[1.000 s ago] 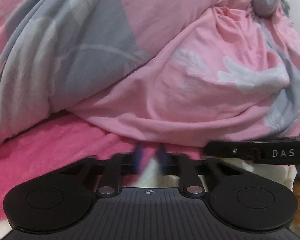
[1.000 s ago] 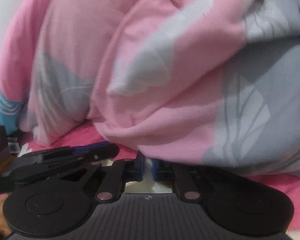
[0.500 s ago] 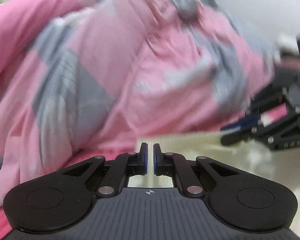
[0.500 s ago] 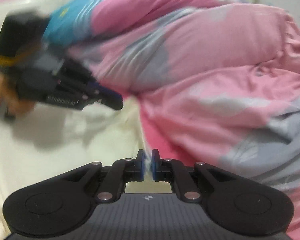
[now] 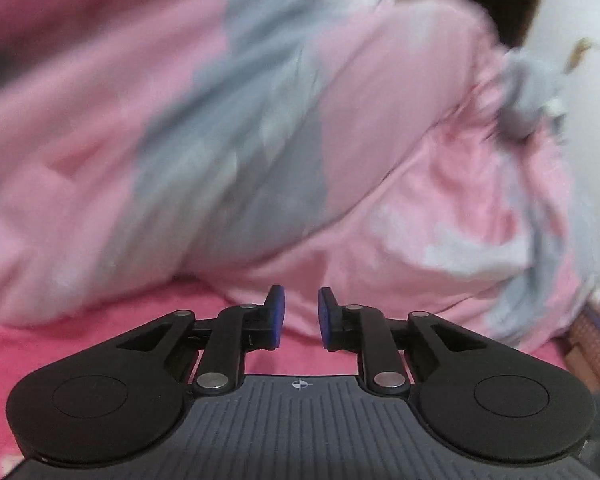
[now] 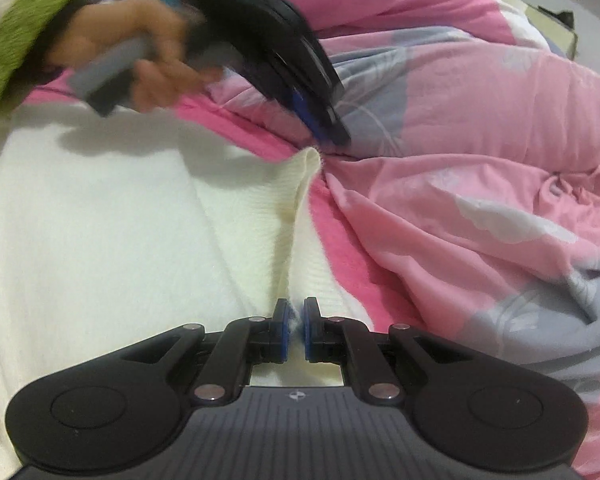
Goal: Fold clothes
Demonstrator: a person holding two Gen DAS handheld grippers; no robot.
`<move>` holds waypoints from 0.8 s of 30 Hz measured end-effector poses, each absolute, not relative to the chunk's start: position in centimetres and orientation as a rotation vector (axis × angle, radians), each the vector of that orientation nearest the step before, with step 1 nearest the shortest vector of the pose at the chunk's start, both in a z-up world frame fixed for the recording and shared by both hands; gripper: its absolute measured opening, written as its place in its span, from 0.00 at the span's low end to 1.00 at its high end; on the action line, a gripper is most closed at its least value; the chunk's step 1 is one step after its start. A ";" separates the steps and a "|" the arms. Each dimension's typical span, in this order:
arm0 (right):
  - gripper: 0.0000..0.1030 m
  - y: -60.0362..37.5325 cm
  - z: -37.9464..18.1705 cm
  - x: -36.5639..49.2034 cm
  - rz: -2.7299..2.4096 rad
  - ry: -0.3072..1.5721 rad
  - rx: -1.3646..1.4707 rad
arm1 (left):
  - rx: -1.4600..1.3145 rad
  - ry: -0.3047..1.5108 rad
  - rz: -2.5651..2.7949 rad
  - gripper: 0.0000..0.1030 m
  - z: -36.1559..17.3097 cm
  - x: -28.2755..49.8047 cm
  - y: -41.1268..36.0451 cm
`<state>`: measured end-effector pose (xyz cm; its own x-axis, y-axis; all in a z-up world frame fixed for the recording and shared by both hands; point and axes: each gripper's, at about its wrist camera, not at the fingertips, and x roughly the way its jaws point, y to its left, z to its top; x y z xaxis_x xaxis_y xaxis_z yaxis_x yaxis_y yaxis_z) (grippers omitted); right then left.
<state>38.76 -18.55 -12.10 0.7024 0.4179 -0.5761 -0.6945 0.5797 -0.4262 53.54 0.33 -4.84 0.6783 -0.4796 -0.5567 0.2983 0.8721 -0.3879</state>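
Note:
A cream knit garment (image 6: 140, 220) lies spread on the bed. A raised fold runs along its right edge, from the near end to the far end. My right gripper (image 6: 296, 314) is shut on the near end of that fold, with cream fabric pinched between its blue pads. My left gripper (image 6: 334, 134), held by a hand (image 6: 152, 56), hovers just above the fold's far tip. In the left wrist view, the left gripper (image 5: 301, 310) has its jaws opening, with nothing between them and only pink sheet behind.
A bulky pink and grey duvet (image 6: 480, 140) is heaped along the garment's right side and fills the left wrist view (image 5: 260, 140). A bright pink sheet (image 6: 334, 240) covers the bed. A green fuzzy sleeve (image 6: 24, 28) covers the arm at the upper left.
The left gripper's jaws have parted from shut, and it has moved to the far end of the cream fold. The right wrist view has settled over the garment.

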 end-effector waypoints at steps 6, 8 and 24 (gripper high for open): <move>0.06 -18.7 -12.4 38.7 0.676 0.420 -0.701 | -0.136 0.773 -0.653 0.17 -6.5 52.8 -2.4; 0.06 -18.8 -12.5 38.7 0.672 0.413 -0.701 | -0.064 0.751 -0.666 0.17 -6.4 51.7 -2.5; 0.27 -27.6 -6.9 42.3 0.572 0.590 0.007 | 0.440 0.472 -0.588 0.20 -7.2 43.1 -3.9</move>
